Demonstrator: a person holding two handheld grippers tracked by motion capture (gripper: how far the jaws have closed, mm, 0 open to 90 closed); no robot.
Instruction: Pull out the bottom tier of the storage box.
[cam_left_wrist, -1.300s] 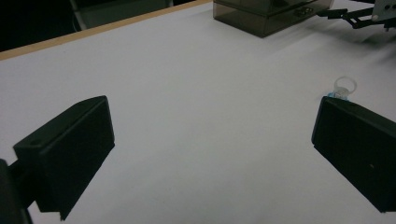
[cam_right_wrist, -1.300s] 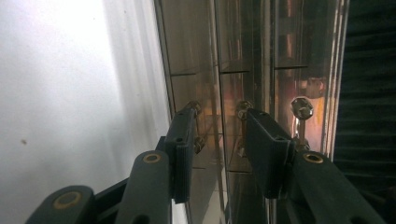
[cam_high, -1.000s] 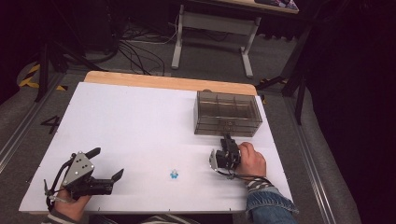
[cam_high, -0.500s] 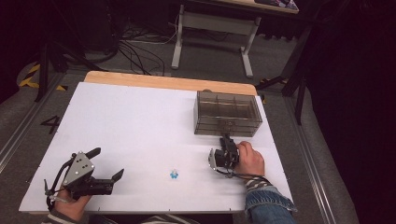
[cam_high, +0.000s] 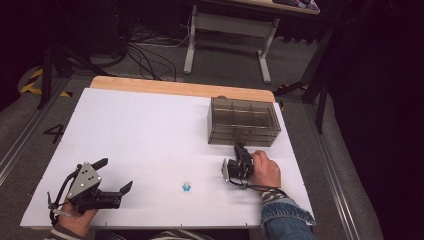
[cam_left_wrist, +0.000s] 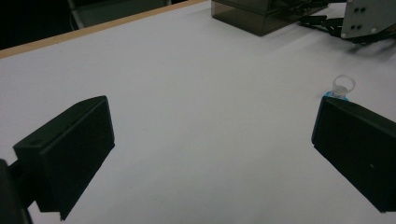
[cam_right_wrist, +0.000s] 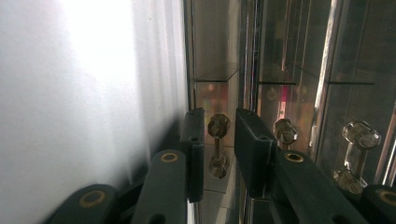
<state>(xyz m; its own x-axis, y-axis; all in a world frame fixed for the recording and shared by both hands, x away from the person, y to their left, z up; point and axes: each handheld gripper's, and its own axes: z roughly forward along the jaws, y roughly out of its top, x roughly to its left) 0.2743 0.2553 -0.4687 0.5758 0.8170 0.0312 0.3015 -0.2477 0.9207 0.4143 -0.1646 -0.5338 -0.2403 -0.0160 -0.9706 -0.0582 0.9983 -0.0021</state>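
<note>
The drawer handle (cam_right_wrist: 218, 145) sits on the near front face of the smoky clear drawer box (cam_high: 243, 121), which stands at the far right of the white surface (cam_high: 150, 135). In the right gripper view the handle lies between my right tool's (cam_right_wrist: 219, 154) two jaws, a narrow gap visible on each side of it; the jaws have just been closing and the pads do not yet press on it. Two more handles (cam_right_wrist: 285, 132) show to one side on the same face. In the high view my right hand (cam_high: 265, 170) rests on the surface just in front of the box, wrist low, right tool pointing level at the box front and rolled onto its side.

My left tool (cam_high: 102, 176) is released, jaws spread wide, held low over the near left corner and pointing toward the right. My left hand (cam_high: 75, 212) grips it from below at the surface edge. A small blue and clear trinket (cam_high: 186, 187) lies on the surface between the two tools, touched by neither.
</note>
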